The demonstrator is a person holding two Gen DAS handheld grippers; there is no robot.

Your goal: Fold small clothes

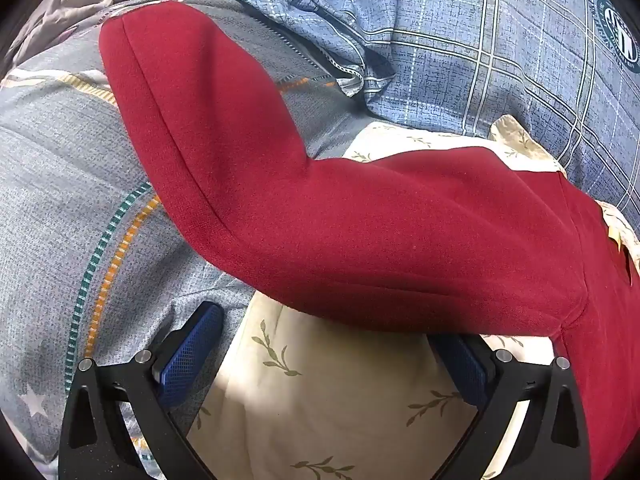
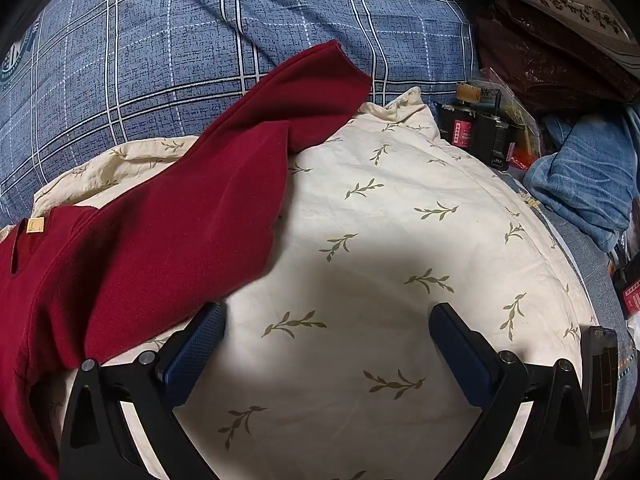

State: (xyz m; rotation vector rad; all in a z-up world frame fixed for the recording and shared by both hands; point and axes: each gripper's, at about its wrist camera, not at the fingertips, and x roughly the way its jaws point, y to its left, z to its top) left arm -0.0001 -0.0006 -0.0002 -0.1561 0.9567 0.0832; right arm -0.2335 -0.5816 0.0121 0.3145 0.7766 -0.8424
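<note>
You are working over a bed covered by a blue plaid quilt (image 2: pixel 160 60), with a cream leaf-print pillow (image 2: pixel 400 240) lying at its near edge as your folding surface. The red top (image 2: pixel 140 248) is lying across the pillow's left side, body flat and neck label up, one sleeve (image 1: pixel 180 100) trailing off the pillow's left edge onto the grey bedding (image 1: pixel 48 168), the other reaching the pillow's far edge. Nothing looks folded yet, so by my reading the sleeves and body are all still waiting. Your left gripper (image 1: pixel 324 344) is hanging spread wide, empty, at the sleeve's base; your right gripper (image 2: pixel 328 340) is likewise gaping over bare pillow. No containers are showing, only clutter (image 2: pixel 484 120) beyond the pillow's far right corner.
</note>
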